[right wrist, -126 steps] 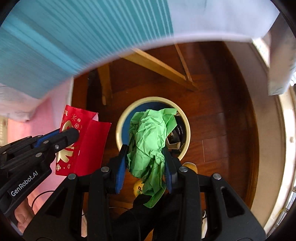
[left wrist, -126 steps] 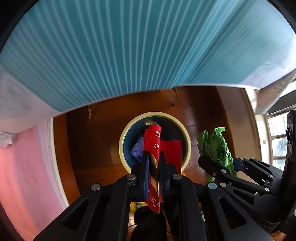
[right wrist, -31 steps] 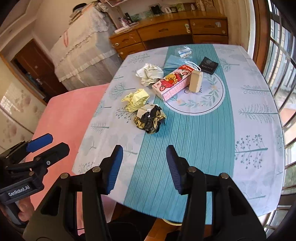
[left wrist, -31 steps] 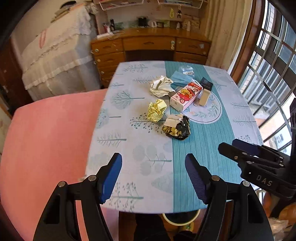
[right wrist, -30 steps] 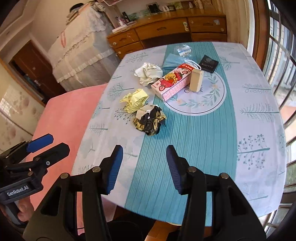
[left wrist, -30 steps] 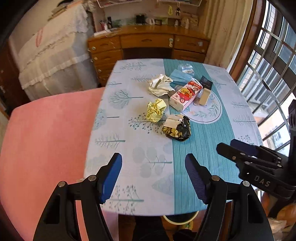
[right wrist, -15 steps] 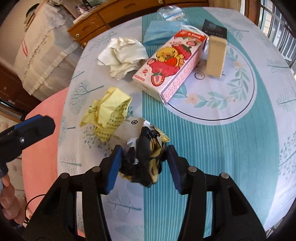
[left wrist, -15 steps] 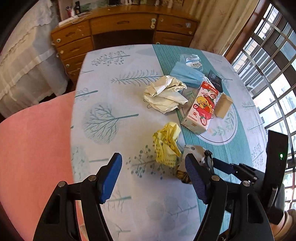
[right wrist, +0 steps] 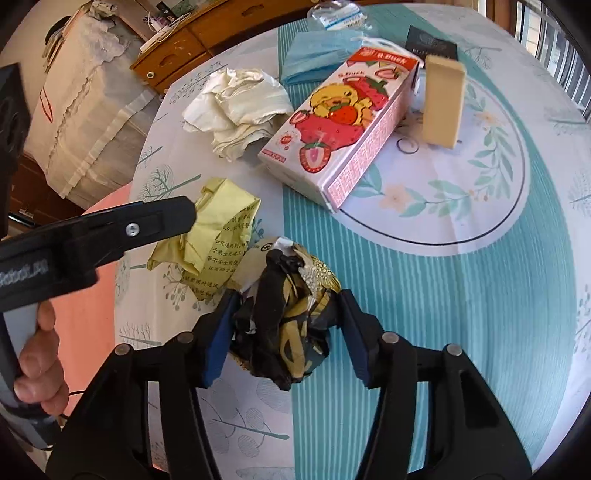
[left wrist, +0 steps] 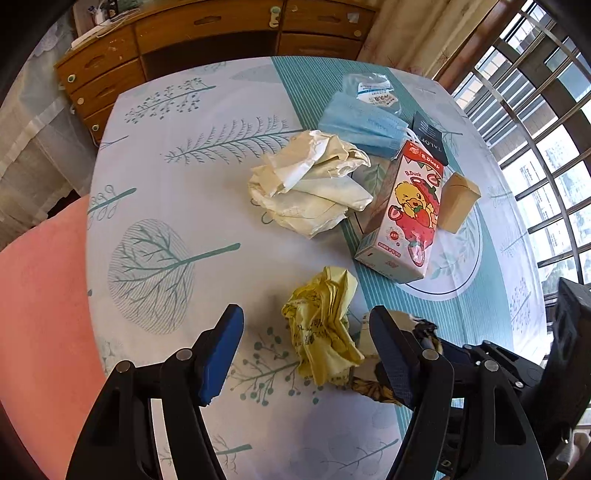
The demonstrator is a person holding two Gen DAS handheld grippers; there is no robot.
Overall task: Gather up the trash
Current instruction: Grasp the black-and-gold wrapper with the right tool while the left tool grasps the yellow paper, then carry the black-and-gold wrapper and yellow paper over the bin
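Note:
Trash lies on a table with a tree-print cloth (left wrist: 166, 206). My left gripper (left wrist: 306, 343) is open, its jaws on either side of a crumpled yellow wrapper (left wrist: 325, 328), which also shows in the right wrist view (right wrist: 218, 236). My right gripper (right wrist: 284, 325) is open, with a crumpled black and gold wrapper (right wrist: 288, 321) between its jaws; the pads look close to it or just touching. A strawberry drink carton (right wrist: 343, 122), crumpled cream paper (left wrist: 310, 192), a blue face mask (left wrist: 362, 125) and a small tan box (right wrist: 441, 103) lie farther back.
A black card (left wrist: 430, 136) and a clear plastic packet (left wrist: 373, 92) lie at the table's far end. A pink chair (left wrist: 40, 295) stands at the left. Wooden drawers (left wrist: 207, 33) are behind the table, and a barred window (left wrist: 546, 110) is on the right.
Both grippers have moved forward and down over the table. The yellow wrapper is now between the left jaws and the black and gold wrapper sits deeper between the right jaws.

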